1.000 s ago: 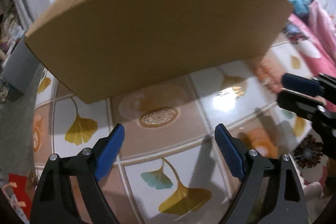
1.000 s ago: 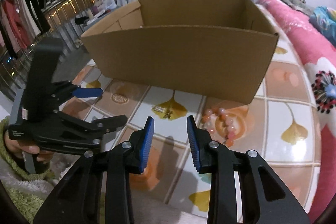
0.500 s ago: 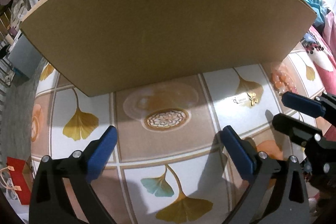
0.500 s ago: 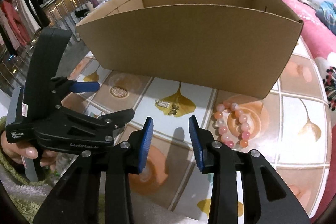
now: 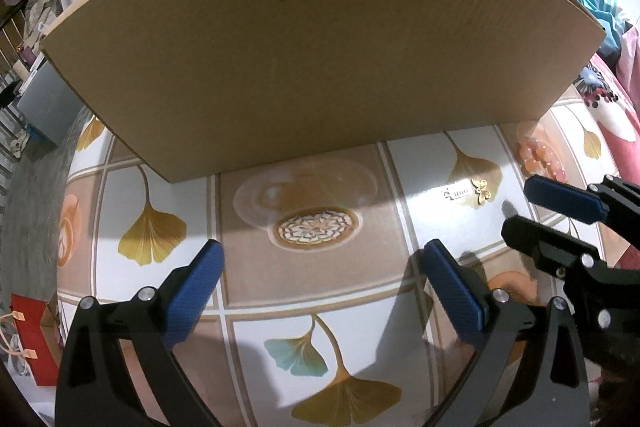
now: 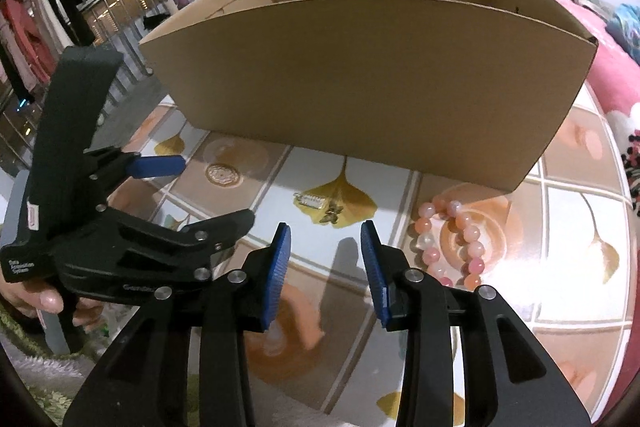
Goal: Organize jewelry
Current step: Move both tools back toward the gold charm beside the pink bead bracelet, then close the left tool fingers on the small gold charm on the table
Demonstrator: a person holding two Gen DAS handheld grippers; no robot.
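Observation:
An open-topped cardboard box (image 5: 320,59) (image 6: 372,79) stands on a table covered with a ginkgo-leaf cloth (image 6: 560,247). In front of it lie a small silver clip with a gold butterfly charm (image 6: 320,206) (image 5: 468,190) and, further right, a pink bead bracelet (image 6: 471,234) (image 5: 536,157). My left gripper (image 5: 320,253) (image 6: 212,191) hovers wide open over bare cloth left of the clip, holding nothing. My right gripper (image 6: 325,230) (image 5: 518,207) hangs just in front of the clip. Its jaws are opening, and nothing is between them.
Pink floral bedding (image 6: 616,75) borders the table on the right. A clothes rail (image 6: 40,27) stands at the left. A red paper bag (image 5: 32,339) and a grey bin (image 5: 44,107) sit on the floor left of the table. A person's hand (image 6: 48,303) holds the left gripper.
The left jaws spread wider. The right jaws widened a little. The box, the clip and the bracelet look somewhat nearer in both views.

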